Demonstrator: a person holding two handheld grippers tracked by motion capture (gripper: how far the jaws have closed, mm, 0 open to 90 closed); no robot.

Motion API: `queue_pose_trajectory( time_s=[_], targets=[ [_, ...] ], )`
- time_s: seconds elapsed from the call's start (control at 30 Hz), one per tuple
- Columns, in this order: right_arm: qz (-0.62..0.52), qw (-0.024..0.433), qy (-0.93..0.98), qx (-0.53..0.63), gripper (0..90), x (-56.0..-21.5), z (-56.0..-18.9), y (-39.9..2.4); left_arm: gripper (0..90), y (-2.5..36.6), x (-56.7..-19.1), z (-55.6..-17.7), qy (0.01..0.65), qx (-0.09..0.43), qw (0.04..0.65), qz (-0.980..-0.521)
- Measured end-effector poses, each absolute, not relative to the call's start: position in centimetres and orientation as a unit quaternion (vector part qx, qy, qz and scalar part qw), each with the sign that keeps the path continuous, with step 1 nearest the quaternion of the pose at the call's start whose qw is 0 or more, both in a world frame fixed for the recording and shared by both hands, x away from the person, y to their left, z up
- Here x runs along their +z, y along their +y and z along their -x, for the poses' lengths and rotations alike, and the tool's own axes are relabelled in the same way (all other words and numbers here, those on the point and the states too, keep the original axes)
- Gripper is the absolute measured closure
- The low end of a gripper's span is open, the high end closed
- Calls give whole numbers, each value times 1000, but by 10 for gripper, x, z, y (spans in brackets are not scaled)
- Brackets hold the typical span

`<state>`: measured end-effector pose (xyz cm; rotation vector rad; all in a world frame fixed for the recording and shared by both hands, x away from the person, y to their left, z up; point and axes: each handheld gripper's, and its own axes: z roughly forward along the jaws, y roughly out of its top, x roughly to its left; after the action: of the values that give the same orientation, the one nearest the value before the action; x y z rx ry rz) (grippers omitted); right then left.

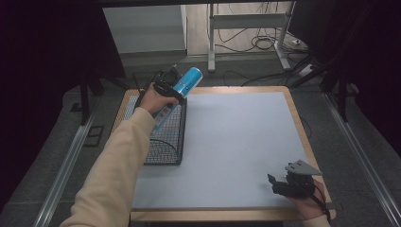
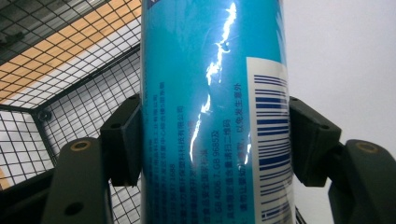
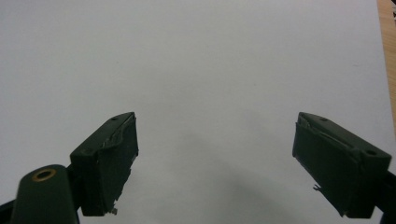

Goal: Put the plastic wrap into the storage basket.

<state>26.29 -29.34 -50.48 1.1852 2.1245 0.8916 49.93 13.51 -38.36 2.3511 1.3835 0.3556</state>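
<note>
A glossy blue can (image 1: 178, 94) with a white barcode label is held tilted over the black wire basket (image 1: 166, 142) at the table's left. My left gripper (image 1: 169, 92) is shut on the blue can (image 2: 215, 112), one black pad on each side of it. The basket's mesh (image 2: 70, 107) lies below and to the left of the can in the left gripper view. My right gripper (image 1: 279, 183) rests near the table's front right corner, open, with nothing between its pads (image 3: 114, 163) above the white mat (image 3: 201, 70).
A white mat (image 1: 236, 146) covers most of the wooden table (image 1: 295, 118). Behind the table stand a white frame's legs (image 1: 211, 42) and loose cables on the floor. Metal rails (image 1: 61, 175) run along both sides.
</note>
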Motion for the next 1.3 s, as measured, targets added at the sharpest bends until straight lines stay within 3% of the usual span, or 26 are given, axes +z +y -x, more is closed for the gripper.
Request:
queue_pose_trajectory(
  time_s=[1.3],
  targets=[
    [-438, 274, 790, 329, 145, -505, -262, -292, 315, 140, -432, -520, 511, 138, 121, -840]
  ],
)
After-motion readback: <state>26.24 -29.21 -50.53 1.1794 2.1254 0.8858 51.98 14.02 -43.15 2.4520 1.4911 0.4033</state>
